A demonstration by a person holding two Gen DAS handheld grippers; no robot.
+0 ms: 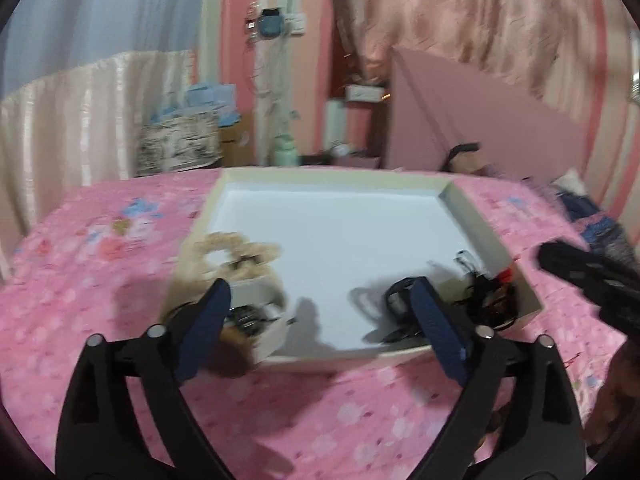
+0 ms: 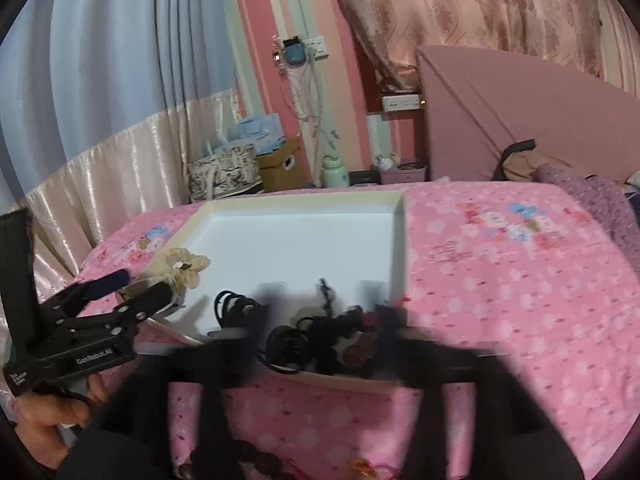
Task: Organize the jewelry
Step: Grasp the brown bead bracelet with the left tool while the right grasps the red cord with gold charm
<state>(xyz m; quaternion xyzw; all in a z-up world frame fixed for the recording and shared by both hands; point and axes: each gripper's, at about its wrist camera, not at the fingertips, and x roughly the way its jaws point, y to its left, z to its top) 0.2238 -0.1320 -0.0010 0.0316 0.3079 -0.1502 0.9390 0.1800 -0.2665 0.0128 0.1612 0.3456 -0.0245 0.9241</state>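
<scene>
A shallow white tray [image 1: 472, 216] lies on the pink bedspread. A cream scrunchie [image 1: 236, 252] rests on its left rim, above a small white box [image 1: 256, 286] with dark pieces in it. Black hair ties [image 1: 396, 300] and a tangle of dark jewelry [image 1: 488, 296] fill the near right corner. My left gripper [image 1: 320, 292] stands open over the tray's near edge, nothing between its blue fingers. In the right wrist view my right gripper [image 2: 326, 304] is blurred and open, its fingers on either side of the dark tangle [image 2: 320, 332], without pressing on it. The left gripper [image 2: 120, 292] points at the scrunchie [image 2: 186, 266].
A purple cloth [image 2: 592, 196] lies at the bed's right. A pink mat [image 2: 500, 120] leans behind it. Bags [image 2: 224, 172], a cardboard box [image 2: 280, 164] and a green bottle [image 2: 334, 170] stand beyond the bed. A person's hand [image 2: 52, 412] holds the left gripper.
</scene>
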